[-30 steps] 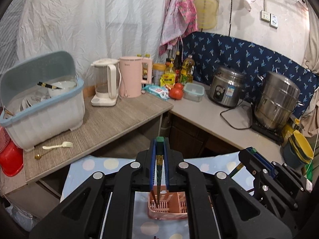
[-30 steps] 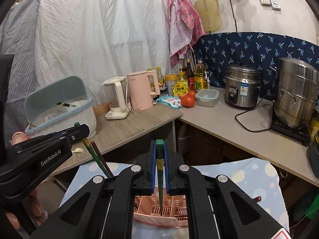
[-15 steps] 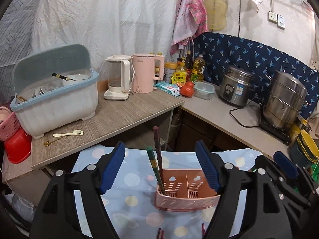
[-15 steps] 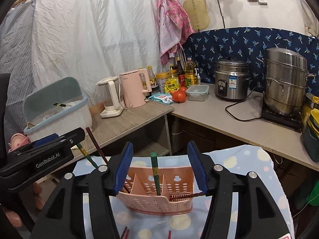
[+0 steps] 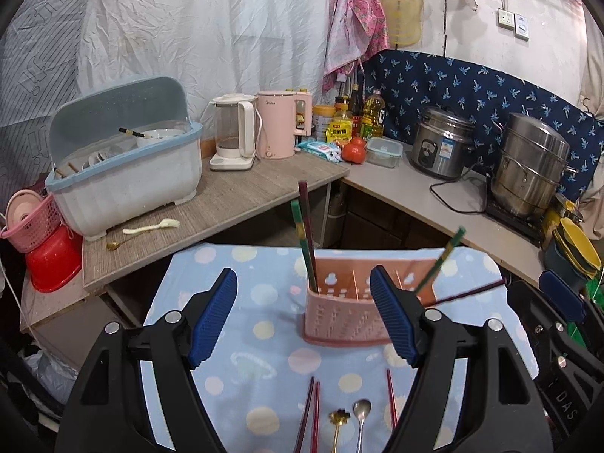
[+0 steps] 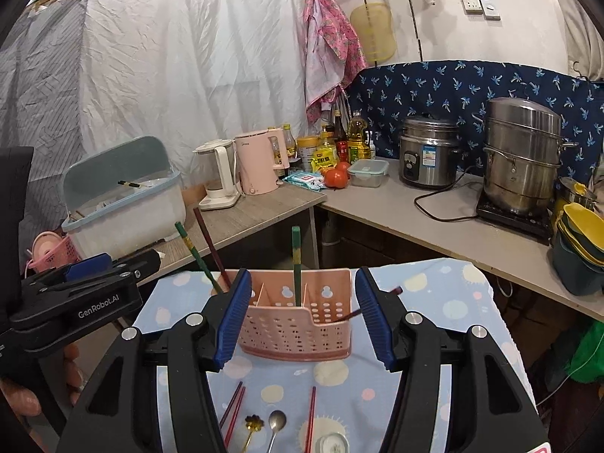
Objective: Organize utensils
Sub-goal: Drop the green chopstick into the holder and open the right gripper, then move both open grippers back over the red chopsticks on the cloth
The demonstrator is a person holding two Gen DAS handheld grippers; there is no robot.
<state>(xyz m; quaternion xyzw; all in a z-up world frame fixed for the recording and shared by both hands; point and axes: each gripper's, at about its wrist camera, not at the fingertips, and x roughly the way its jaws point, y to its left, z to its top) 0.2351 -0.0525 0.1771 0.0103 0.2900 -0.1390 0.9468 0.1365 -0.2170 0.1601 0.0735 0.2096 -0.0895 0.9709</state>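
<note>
Now pink utensil caddy (image 6: pixel 298 324) between right gripper's (image 6: pixel 302 317) spread fingers.

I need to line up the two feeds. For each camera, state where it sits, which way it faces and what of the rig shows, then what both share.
Left wrist: on the left gripper, looking forward along its open blue fingers at the pink caddy; the right gripper shows at the right edge.
Right wrist: on the right gripper, open, facing the same caddy straight on; the left gripper and the person's hand show at left.
Shared: caddy, dotted cloth, silver spoon, gold spoon, red chopsticks, kitchen counter behind.
</note>
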